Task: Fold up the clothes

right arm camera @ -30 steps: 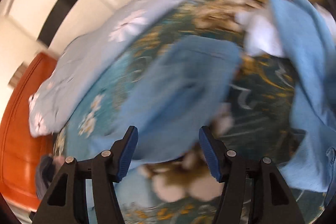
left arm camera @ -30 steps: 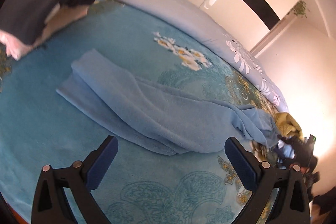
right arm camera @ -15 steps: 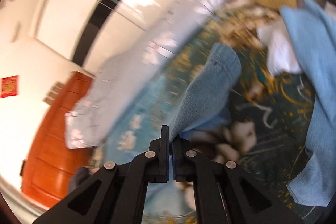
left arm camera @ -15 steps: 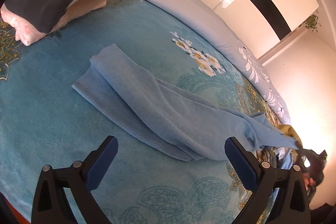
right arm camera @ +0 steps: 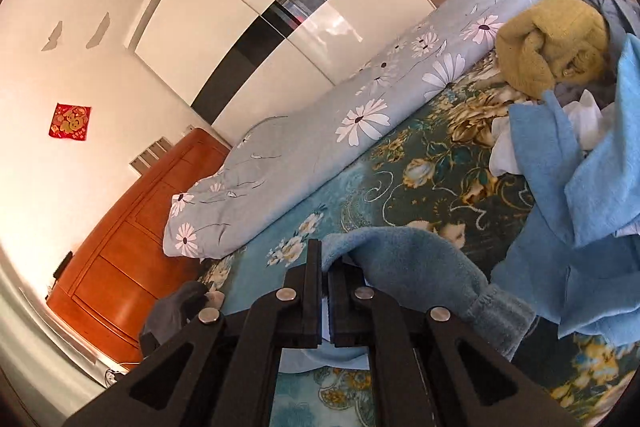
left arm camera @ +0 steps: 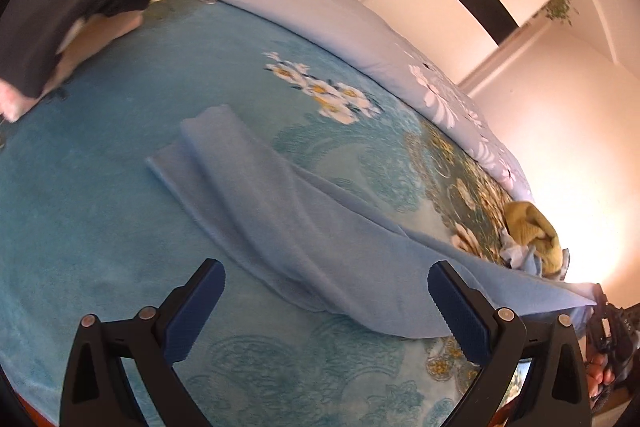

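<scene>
- We have the right gripper (right arm camera: 324, 291) clamped on one end of the blue fleece garment (left arm camera: 288, 227); its jaws are pressed together with the cloth bunched between them and lifted off the bed.
- The rest of the garment lies as a long, narrow, already doubled strip across the teal blanket (left arm camera: 100, 227), its far end flat and its near end rising toward the right gripper.
- Our left gripper (left arm camera: 326, 307) hovers spread wide over the middle of the strip, holding nothing.
- By our judgement the step in hand is carrying the lifted end over onto the flat end, so we keep the cloth taut and level to avoid twisting the strip.
- We can use the left gripper to pin or guide the middle, so the fold line lands straight.
- We steer clear of the pile of loose clothes (right arm camera: 580, 155) beside us, and of the dark folded stack (left arm camera: 68, 11) at the far corner.
</scene>
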The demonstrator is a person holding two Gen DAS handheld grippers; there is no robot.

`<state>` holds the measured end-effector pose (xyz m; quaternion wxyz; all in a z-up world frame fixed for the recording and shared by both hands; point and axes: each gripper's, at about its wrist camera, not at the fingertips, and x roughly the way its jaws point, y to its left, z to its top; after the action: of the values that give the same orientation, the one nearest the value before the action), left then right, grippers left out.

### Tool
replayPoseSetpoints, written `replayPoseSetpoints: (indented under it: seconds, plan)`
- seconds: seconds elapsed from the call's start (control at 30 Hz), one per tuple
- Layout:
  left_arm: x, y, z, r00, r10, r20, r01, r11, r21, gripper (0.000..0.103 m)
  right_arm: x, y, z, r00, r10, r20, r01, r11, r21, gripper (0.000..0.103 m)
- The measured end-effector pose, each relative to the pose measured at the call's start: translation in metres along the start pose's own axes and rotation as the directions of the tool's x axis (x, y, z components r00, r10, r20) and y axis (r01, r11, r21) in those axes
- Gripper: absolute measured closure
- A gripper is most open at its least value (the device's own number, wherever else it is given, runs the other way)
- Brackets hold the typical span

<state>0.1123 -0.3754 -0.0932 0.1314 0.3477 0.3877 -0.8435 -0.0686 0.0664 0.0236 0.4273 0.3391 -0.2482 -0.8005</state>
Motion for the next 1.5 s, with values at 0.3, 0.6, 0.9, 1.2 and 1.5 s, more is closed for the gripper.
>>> replayPoseSetpoints:
  seconds: [0.3,0.6,0.9,1.2,1.5]
  plan:
    - [0.065,-0.057,0.001,0.984,-0.070,-0.164,0.062,0.997,-0.052,0.001,0.011,0.021,-0.009,1.000,-0.015,-0.024,0.012,0.993,-0.120,0.101]
    - [0.109,-0.095,-0.007,0.967,-0.053,-0.250,0.035,0.996,-0.077,0.013,0.007,0.008,-0.014,0.999,-0.018,-0.045,0.013,0.993,-0.114,0.100]
    - [0.106,-0.081,-0.025,0.973,0.022,-0.231,-0.041,0.996,-0.079,0.100,0.000,-0.001,-0.020,0.998,-0.004,-0.055,-0.001,0.996,-0.088,0.099]
    - [0.027,-0.040,-0.057,0.986,-0.048,-0.159,0.043,0.998,-0.035,0.100,-0.008,-0.016,-0.021,0.999,-0.014,-0.045,0.013,1.000,-0.023,0.099]
    - [-0.044,0.028,-0.082,0.985,0.143,-0.098,-0.144,0.990,0.005,0.103,-0.008,-0.031,-0.018,0.998,-0.034,-0.049,0.035,0.999,0.025,0.099]
